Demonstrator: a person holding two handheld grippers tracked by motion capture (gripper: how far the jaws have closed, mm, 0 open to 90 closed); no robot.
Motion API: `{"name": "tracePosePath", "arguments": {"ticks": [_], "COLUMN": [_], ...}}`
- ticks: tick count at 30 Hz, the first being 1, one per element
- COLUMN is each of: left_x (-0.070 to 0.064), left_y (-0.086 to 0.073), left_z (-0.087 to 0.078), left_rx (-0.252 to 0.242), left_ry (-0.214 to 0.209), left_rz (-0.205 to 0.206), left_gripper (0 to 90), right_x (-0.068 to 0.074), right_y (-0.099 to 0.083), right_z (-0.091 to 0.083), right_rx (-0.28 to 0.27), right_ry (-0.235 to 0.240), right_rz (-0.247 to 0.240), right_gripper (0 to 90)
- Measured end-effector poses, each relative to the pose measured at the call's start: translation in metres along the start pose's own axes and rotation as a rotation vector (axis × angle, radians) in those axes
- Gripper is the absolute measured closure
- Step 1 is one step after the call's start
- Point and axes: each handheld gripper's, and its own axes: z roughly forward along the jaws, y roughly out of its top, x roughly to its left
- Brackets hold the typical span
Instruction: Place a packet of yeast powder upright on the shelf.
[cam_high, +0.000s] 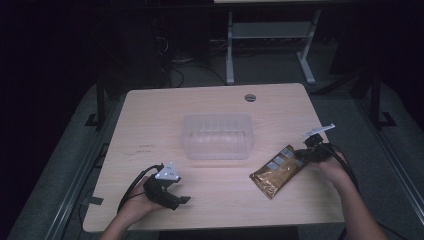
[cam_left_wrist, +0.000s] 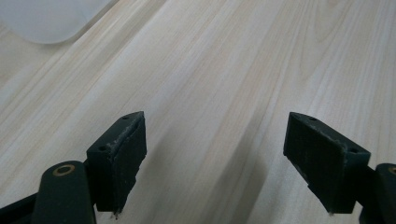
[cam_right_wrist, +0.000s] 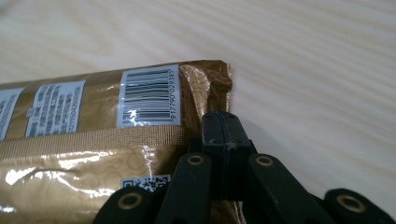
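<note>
Gold packet (cam_right_wrist: 93, 140) edge pinched, right tongs (cam_right_wrist: 223, 140)

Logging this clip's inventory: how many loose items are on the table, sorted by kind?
Clear, rounded rectangular plastic container: 1
Gold foil snack packet with white labels and a barcode, its end clamped in the right tongs: 1
Total: 2

We see a barcode sticker (cam_right_wrist: 148, 97) on the gold packet (cam_right_wrist: 70, 154), just above the right tongs (cam_right_wrist: 223, 140); its numbers read about 917790029385.
</note>
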Motion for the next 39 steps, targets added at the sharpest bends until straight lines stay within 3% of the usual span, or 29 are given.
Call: {"name": "tracePosePath", "arguments": {"ticks": [5,10,21,28,29,31,34,39], "left_x": [-0.003,-0.005,-0.012,-0.021,-0.022,-0.024,-0.028,-0.036], "left_y": [0.002,0.003,0.008,0.015,0.016,0.019,0.025,0.038], "left_z": [0.0,0.0,0.0,-0.002,-0.002,-0.003,-0.004,0.0], "left_rx": [-0.001,-0.005,-0.019,-0.074,-0.078,-0.087,-0.129,-0.137], "left_ry": [-0.002,-0.007,-0.011,-0.029,-0.032,-0.034,-0.057,-0.088], "left_rz": [0.005,0.007,0.027,0.039,0.047,0.058,0.04,0.046], "left_gripper": [20.7,20.6,20.7,27.3,31.8,35.2,43.7,66.7], "right_x": [0.025,0.051,0.104,0.135,0.138,0.14,0.136,0.126], "right_y": [-0.003,-0.009,-0.016,-0.008,-0.007,-0.006,-0.006,-0.009], "right_z": [-0.003,-0.008,-0.011,-0.001,0.0,0.0,-0.005,-0.019], "right_rx": [0.022,0.029,0.04,0.034,0.032,0.032,0.013,-0.013], "right_ry": [0.064,0.111,0.253,0.327,0.335,0.338,0.337,0.351], "right_rz": [-0.008,-0.073,-0.153,-0.222,-0.228,-0.227,-0.209,-0.143], "right_gripper": [89.6,89.6,89.6,89.6,89.6,89.5,84.8,64.1]}}
